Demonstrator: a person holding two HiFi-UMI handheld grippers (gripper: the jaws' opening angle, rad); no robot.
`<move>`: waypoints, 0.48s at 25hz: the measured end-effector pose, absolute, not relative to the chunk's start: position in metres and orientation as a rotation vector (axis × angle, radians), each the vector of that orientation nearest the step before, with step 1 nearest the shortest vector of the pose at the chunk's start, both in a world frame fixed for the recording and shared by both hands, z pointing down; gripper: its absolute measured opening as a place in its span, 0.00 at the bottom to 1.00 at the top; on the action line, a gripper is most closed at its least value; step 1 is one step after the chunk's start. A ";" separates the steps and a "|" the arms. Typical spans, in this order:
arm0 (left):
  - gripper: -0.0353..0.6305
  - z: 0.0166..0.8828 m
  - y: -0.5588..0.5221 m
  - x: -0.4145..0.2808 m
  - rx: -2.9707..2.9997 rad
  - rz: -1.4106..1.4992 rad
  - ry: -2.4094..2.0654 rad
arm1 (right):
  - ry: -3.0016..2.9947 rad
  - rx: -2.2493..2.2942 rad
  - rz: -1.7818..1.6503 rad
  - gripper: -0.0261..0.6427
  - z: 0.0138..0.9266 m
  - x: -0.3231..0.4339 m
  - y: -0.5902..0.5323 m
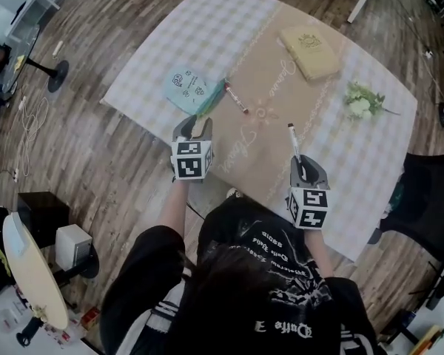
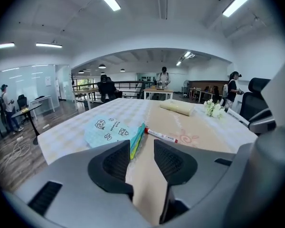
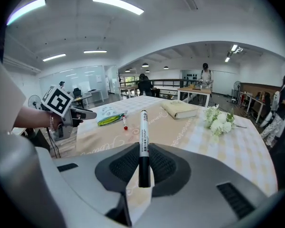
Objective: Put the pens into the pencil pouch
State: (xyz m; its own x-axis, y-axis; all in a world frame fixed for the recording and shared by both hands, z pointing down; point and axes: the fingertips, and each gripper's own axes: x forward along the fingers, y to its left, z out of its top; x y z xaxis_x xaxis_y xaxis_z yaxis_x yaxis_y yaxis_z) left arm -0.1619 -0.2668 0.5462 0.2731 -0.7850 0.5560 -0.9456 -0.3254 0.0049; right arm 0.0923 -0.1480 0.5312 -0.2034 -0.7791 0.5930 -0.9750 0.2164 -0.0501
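Note:
A light blue pencil pouch (image 1: 186, 89) (image 2: 109, 129) lies flat on the table's left part, its green-edged side towards the beige runner. Beside that edge a white pen with a red cap (image 1: 235, 98) (image 2: 160, 135) rests on the runner. My left gripper (image 1: 194, 128) (image 2: 141, 158) hovers just short of the pouch, open, with nothing between its pads. My right gripper (image 1: 303, 167) (image 3: 143, 163) is over the table's near right part, shut on a white marker with a black end (image 1: 294, 143) (image 3: 143, 137) that sticks out ahead of the jaws.
A tan notebook (image 1: 311, 52) (image 3: 179, 109) lies at the far end of the runner. A sprig of white flowers (image 1: 361, 100) (image 3: 219, 120) sits at the right. A black chair (image 1: 425, 198) stands off the table's right edge. People stand at desks in the background.

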 end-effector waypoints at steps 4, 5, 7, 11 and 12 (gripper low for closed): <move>0.30 0.564 -0.292 -0.176 2.213 0.820 -1.598 | -2.046 1.604 0.578 0.15 0.531 0.085 -0.147; 0.31 0.569 -0.298 -0.178 2.220 0.861 -1.590 | -2.042 1.604 0.576 0.15 0.531 0.085 -0.148; 0.35 0.580 -0.306 -0.179 2.236 0.941 -1.549 | -2.034 1.608 0.569 0.15 0.529 0.085 -0.149; 0.38 0.596 -0.319 -0.180 2.255 1.085 -1.485 | -2.019 1.617 0.562 0.15 0.526 0.086 -0.151; 0.38 0.600 -0.322 -0.179 2.256 1.109 -1.462 | -2.016 1.617 0.562 0.15 0.526 0.086 -0.151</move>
